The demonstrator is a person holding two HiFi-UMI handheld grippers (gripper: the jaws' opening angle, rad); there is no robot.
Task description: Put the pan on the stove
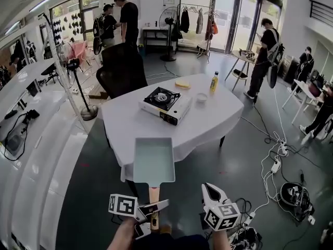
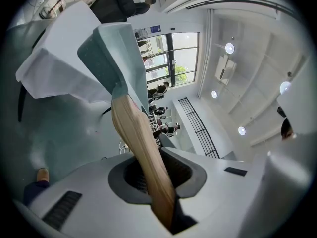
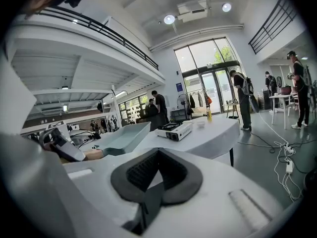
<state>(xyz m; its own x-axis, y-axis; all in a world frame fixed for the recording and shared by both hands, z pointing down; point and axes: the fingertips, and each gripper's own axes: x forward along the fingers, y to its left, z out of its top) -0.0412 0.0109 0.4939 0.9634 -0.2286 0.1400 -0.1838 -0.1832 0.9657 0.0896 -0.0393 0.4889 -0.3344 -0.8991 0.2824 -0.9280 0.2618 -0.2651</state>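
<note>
Wooden pan handle (image 2: 141, 152) (tip hidden) inside left hand-held gripper (image 1: 154, 208).

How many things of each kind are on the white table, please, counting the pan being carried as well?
portable stove: 1
yellow bottle: 1
small white bowl: 1
flat yellow item: 1
pan, held by its wooden handle in the left hand-held gripper: 1
Total: 5

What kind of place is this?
Likely a large open lab or studio hall, not a kitchen: a portable stove on a white table, power cables across the floor, glass entrance doors behind.
</note>
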